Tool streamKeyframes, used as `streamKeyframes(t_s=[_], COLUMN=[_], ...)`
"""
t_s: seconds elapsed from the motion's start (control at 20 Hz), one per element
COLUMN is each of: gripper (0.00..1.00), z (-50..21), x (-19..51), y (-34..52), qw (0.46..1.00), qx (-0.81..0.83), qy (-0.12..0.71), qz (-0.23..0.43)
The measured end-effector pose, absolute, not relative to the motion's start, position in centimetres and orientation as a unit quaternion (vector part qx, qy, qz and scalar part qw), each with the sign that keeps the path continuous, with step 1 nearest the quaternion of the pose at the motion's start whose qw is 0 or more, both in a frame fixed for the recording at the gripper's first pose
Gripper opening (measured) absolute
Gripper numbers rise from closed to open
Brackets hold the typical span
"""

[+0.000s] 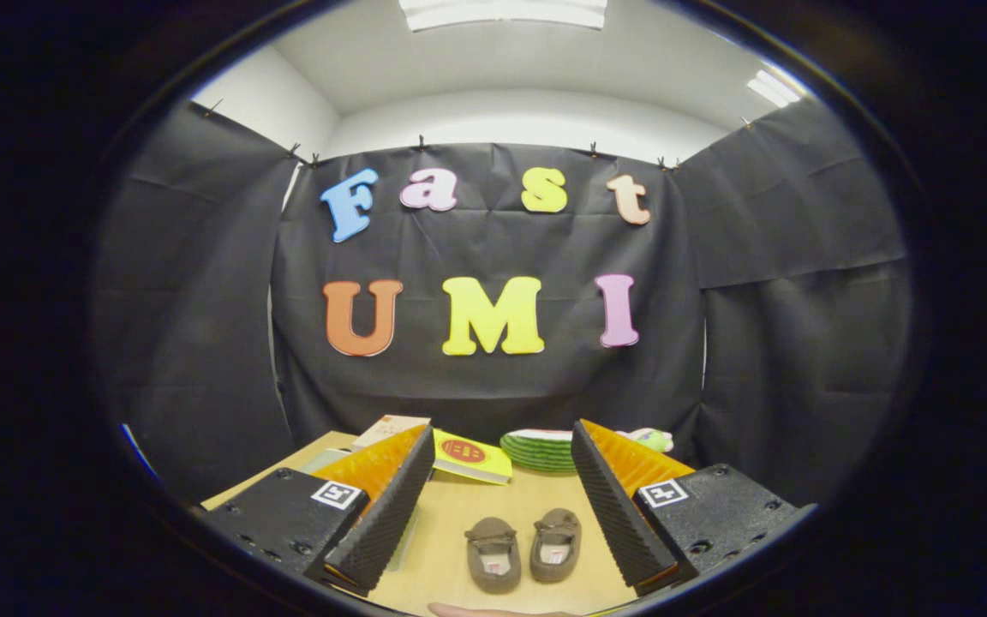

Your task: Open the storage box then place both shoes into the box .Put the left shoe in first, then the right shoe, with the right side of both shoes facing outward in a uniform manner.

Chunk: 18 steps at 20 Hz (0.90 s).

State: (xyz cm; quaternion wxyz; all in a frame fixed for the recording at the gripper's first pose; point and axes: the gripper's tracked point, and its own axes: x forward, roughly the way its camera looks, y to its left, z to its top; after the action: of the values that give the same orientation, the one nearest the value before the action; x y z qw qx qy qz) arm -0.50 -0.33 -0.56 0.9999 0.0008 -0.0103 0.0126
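Note:
Two small brown-grey shoes, one on the left (pixel 493 555) and one on the right (pixel 555 545), stand side by side on the light wooden table (pixel 493 506), toes pointing away from me. My gripper (pixel 502 446) hangs above the table with its fingers wide apart and nothing held. The pair lies low between the left finger (pixel 386 506) and the right finger (pixel 618 506), nearer to me than their tips.
A yellow book with a red oval (pixel 472 457) lies beyond the shoes near the booth wall, with a pale box or booklet (pixel 389 428) to its left. A green striped plate (pixel 541 452) and a small pale-green item (pixel 652 440) sit at the back right.

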Motion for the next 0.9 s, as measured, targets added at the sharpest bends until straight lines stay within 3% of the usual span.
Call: streamKeyframes(t_s=[0.55, 0.9], gripper=[1.00, 1.00], z=[-3.6, -8.4], x=[4.2, 10.0], y=[1.6, 3.7], qw=[0.996, 0.975], qx=[0.042, 0.097], qy=[0.043, 0.156], qz=[0.060, 0.124])
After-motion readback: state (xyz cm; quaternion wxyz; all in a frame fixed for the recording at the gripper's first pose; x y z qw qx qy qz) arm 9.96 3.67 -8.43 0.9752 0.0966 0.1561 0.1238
